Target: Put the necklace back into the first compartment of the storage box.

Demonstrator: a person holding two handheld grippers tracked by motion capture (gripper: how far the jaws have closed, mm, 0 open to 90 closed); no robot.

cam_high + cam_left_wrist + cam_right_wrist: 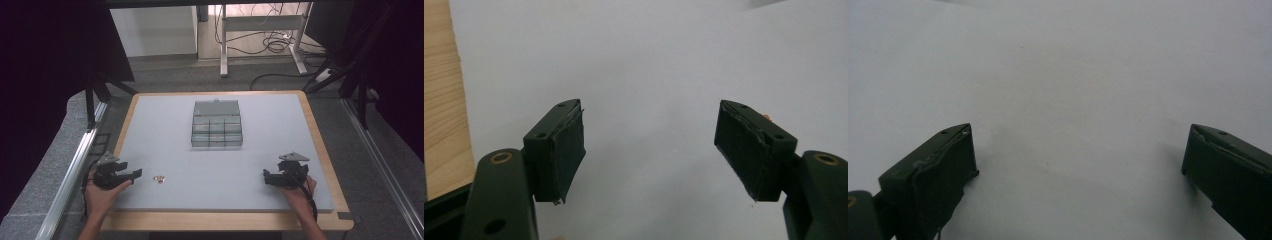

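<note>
A small ring (159, 178), gold/coppery, lies flat on the grey bench (280, 150) near the front edge, just right of the left gripper (134, 173) and apart from it. The left gripper is held low w/ jaws spread wide, nothing between them; in the left gripper view a sliver of the ring (767, 117) is seen peeking past the tip of the right-hand jaw, so the item is off the gripper's centre line. The right gripper (1075, 165) is rested at the front right of the bench, jaws likewise wide apart and empty, w/ bare bench surface between them.

A clear compartment box (216, 125) w/ lid raised is placed at mid-bench, well apart from both grippers. Whether its cells are empty can't be told.

Judged step: pickup of the ring by the left gripper, prob. for drop into a box cell.

To be done well:
- The gripper should be swung toward the ring until it's centred between the jaws, not beside one tip.
- Jaw tips should be brought right down to the bench surface, as the ring is thin and flat; a high close would miss it.
- Closing should be slow, since a light ring can be flicked away or tipped by one pad touching first.
- Grip should be checked in the left gripper view before lift.
</note>
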